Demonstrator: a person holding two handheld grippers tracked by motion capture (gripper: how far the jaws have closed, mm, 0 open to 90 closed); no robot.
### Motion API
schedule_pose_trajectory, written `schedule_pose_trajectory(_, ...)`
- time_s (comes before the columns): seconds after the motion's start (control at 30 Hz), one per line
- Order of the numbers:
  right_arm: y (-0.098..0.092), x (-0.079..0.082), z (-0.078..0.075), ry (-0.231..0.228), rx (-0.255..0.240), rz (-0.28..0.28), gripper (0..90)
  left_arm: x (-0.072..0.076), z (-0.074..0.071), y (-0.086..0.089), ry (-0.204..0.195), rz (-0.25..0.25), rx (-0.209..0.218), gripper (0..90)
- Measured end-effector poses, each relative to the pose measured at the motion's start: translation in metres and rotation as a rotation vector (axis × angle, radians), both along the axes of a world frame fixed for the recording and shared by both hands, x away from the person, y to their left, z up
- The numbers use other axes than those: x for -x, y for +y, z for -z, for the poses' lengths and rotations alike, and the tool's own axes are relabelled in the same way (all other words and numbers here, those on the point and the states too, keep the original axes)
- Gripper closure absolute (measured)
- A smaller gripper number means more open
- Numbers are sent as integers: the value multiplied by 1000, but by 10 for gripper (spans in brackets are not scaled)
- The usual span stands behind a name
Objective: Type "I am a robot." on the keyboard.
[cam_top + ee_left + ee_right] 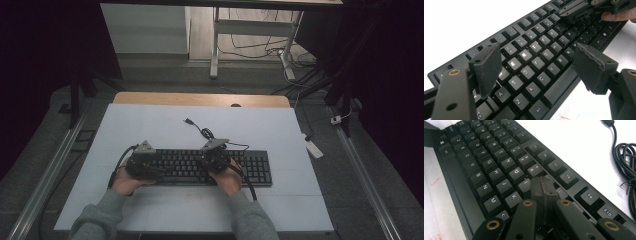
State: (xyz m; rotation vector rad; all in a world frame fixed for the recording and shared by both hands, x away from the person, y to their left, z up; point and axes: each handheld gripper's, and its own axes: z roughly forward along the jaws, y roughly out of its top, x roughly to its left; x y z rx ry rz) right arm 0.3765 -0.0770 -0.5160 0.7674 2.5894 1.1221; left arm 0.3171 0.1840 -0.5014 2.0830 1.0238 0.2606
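Keyboard (200,167) flat mid-table on the white sheet, its cable (202,131) trailing away behind. My left gripper (544,67) is spread wide over the A–C keys, gripping nothing. My right gripper (543,192) is clenched, pads together, tips down among the I/O keys.

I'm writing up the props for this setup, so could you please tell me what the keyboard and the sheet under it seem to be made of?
The keyboard looks like black matte plastic: its moulded keycaps carry pale printed letters and give only a dull sheen. The sheet beneath looks like white paper or thin card, flat and unglossy with faint fold lines and small red marks; which of the two is hard to say.
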Motion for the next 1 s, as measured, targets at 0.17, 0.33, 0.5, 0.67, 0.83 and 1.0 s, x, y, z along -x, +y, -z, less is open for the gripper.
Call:
schedule_pose_trajectory(0.17,-3,3,-7,-19,-37,-4,893,0,0,0,-1,-5,3,239)
schedule_pose_trajectory(0.33,-12,8,-13,-24,-54,1,836,0,0,1,-2,-6,3,237)
schedule_pose_trajectory(0.5,-25,15,-16,-42,-70,11,727,0,0,1,-2,-14,1,237)
schedule_pose_trajectory(0.67,-43,24,-20,-61,-79,24,632,-1,0,2,-2,-24,4,238)
schedule_pose_trajectory(0.83,-67,32,-24,-75,-105,51,574,-1,0,2,5,-38,10,240)
schedule_pose_trajectory(1.0,-85,40,-25,-90,-112,60,545,-2,-1,4,8,-47,29,254)
